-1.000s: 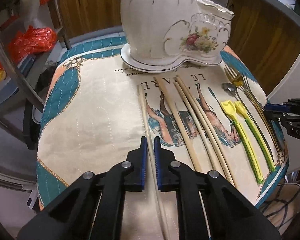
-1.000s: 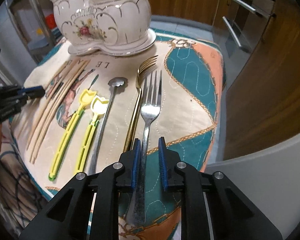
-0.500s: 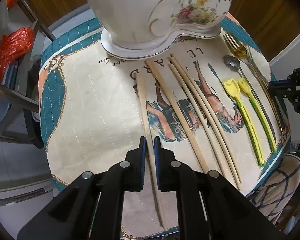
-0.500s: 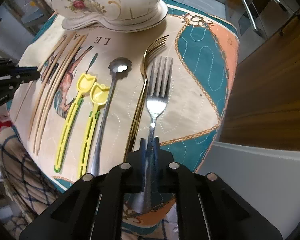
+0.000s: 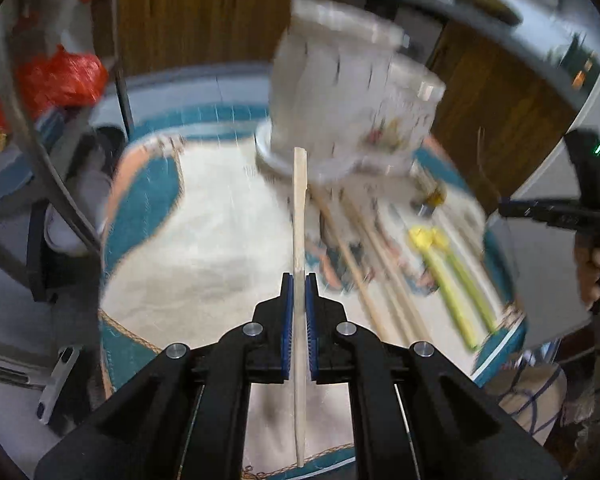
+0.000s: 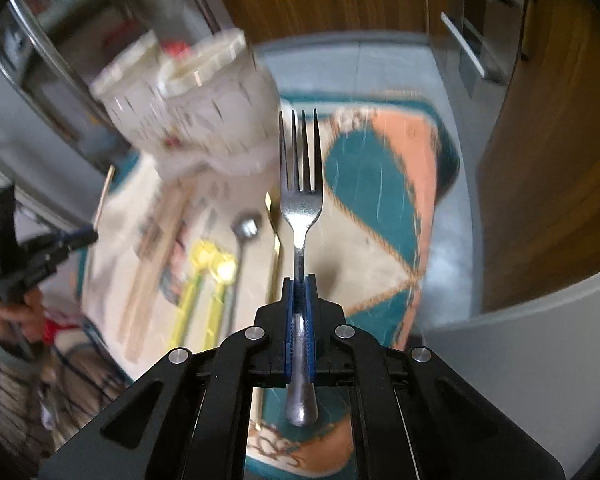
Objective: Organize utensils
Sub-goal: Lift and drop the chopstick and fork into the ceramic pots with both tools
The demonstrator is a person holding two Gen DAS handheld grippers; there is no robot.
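Note:
My left gripper is shut on a pale wooden chopstick, lifted off the cloth and pointing toward the white ceramic holder. In the right wrist view my right gripper is shut on the handle of a silver fork, raised with its tines toward the blurred white ceramic holder. Still lying on the cloth are more chopsticks, two yellow-green plastic utensils, a small spoon and a gold fork. The other gripper shows at the left edge.
The patterned teal, peach and cream cloth covers a small table with edges close on all sides. Wooden cabinets stand to the right, a metal rack with red bags to the left. A hand holds the far gripper.
Both grippers have risen from the cloth with their loads: the left lifted a chopstick, the right closed on the silver fork and lifted it. The views tilted up toward the holder.

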